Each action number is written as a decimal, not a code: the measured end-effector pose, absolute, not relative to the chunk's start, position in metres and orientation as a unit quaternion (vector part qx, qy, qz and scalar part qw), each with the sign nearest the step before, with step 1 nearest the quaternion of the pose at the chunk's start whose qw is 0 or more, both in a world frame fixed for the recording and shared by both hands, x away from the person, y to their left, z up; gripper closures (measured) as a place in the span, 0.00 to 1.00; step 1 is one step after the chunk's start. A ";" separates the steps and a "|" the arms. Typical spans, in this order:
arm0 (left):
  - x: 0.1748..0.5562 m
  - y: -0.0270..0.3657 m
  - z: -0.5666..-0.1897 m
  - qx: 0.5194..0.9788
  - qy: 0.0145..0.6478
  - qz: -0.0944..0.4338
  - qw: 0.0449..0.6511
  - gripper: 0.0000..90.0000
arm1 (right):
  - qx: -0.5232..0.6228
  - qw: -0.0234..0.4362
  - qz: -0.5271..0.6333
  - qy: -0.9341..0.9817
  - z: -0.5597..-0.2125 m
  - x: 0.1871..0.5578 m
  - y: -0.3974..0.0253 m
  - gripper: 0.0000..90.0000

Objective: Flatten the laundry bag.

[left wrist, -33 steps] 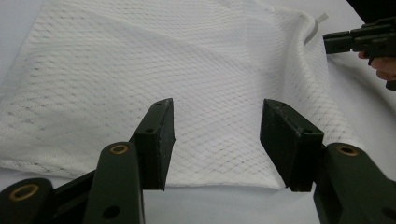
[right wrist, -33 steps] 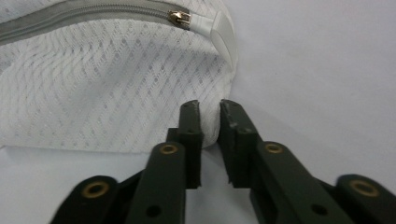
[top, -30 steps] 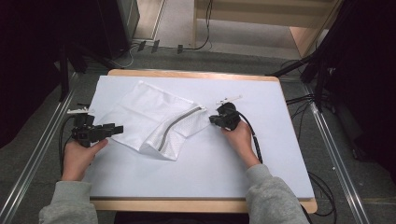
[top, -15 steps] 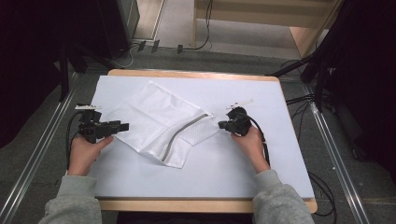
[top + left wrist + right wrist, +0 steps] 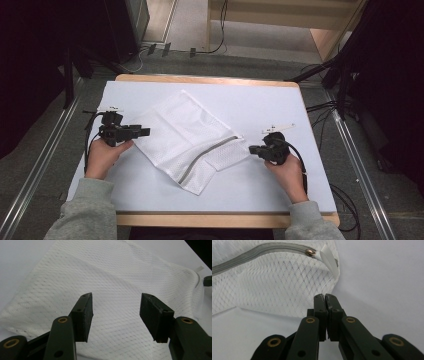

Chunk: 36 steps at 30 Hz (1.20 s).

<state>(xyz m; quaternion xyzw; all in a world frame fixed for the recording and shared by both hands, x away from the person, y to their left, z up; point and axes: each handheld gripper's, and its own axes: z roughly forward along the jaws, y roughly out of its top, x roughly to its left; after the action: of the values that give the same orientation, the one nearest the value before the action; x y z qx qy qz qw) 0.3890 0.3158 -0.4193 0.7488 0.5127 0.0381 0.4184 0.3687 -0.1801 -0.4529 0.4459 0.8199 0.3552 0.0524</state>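
Here, bag: a white mesh laundry bag [image 5: 187,142] is lying flat and askew mid-surface [image 5: 310,115], grey zipper [image 5: 259,251] closed.
Left tool [image 5: 116,315]: jaws are gaping over the mesh, seemingly readying a pinch.
Right tool [image 5: 325,300]: clenched on nothing, resting just beside the bag's zipper-pull corner.

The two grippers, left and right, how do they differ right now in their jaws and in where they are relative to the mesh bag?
The left gripper has its jaws wide apart, while the right gripper has its jaws pressed together on nothing. The left gripper sits at the white mesh bag with netting spanning the gap between its jaws; the right gripper is clear of the bag, beside the corner where the zipper pull lies. Both are black, hand-held and point toward the bag.
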 end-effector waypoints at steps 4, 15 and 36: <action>0.394 0.309 -0.420 0.755 0.506 0.037 0.415 0.50 | 0.448 0.051 0.348 0.822 -0.456 0.355 -0.187 1.00; 0.401 0.301 -0.421 0.755 0.501 0.032 0.421 0.50 | 0.440 0.050 0.348 0.826 -0.458 0.336 -0.194 0.87; 0.374 0.316 -0.417 0.753 0.510 0.059 0.411 0.50 | 0.432 0.086 0.396 0.806 -0.440 0.401 -0.169 0.77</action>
<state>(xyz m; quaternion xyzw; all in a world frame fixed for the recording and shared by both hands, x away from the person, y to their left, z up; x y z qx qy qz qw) 0.3739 0.3157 -0.4172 0.7531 0.5103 0.0591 0.4110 0.4011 -0.1690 -0.4401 0.4322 0.8058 0.3955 0.0864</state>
